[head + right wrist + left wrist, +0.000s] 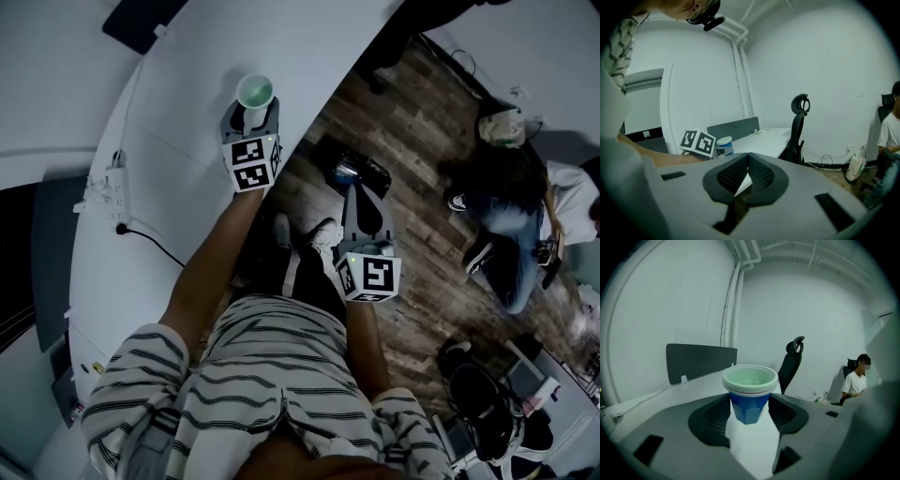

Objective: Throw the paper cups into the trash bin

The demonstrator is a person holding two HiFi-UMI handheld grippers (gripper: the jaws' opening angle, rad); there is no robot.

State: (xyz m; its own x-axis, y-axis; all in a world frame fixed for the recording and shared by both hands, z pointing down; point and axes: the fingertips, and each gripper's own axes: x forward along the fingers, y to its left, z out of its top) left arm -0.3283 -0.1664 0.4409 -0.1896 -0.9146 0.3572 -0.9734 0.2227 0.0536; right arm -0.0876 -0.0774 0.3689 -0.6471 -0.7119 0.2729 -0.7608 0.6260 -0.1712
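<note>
White and smooth, the curved bench [187,112] meets dark wood-plank floor [422,141] along its rounded edge. My left gripper [254,111] has its fingers clamped on a tapered blue paper cup stack [750,397], white-rimmed and pale green inside, held over that edge. How many cups nest there I cannot tell. My right gripper [746,161] has its ribbed fingers closed, empty.

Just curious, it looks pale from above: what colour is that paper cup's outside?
Blue, with a white rim; the paper cup shows best in the left gripper view.
</note>
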